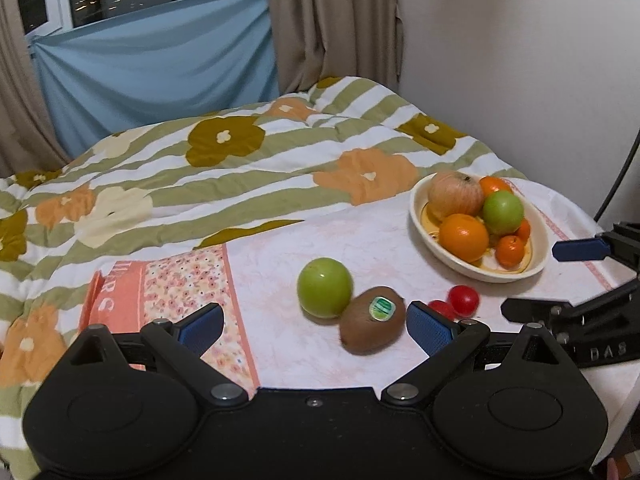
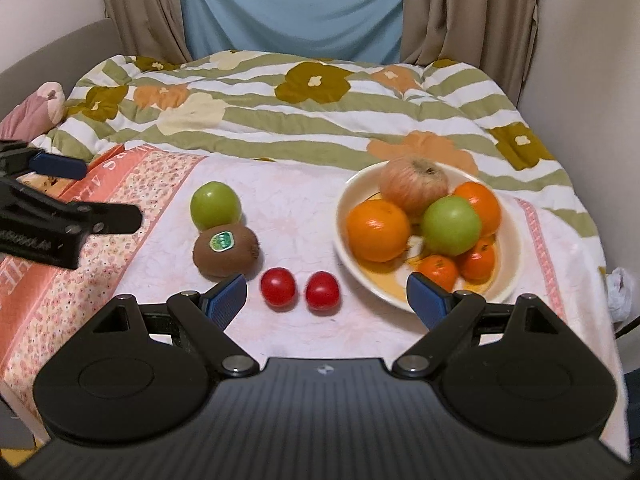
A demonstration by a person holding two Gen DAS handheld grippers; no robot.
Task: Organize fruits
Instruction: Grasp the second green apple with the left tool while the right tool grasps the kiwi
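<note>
A cream bowl [image 2: 352, 248] holds a red apple [image 2: 414, 184], a green apple [image 2: 450, 224], oranges and small tangerines. It also shows in the left wrist view [image 1: 418, 208]. On the pink cloth lie a loose green apple [image 2: 216, 205] [image 1: 325, 286], a kiwi [image 2: 226, 254] [image 1: 372, 320] touching it, and two red tomatoes [image 2: 279, 287] [image 2: 322, 290]. My left gripper [image 1: 316, 326] is open and empty, the kiwi just inside its right finger. My right gripper [image 2: 327, 292] is open and empty, with both tomatoes between its fingers.
The pink cloth [image 2: 288, 184] lies on a bed with a striped flowered quilt [image 2: 280, 120]. A wall [image 1: 520, 60] stands at the right, curtains [image 2: 288, 4] behind. A pink pillow [image 2: 36, 110] lies far left. A white crumpled thing [image 2: 620, 288] sits at the right edge.
</note>
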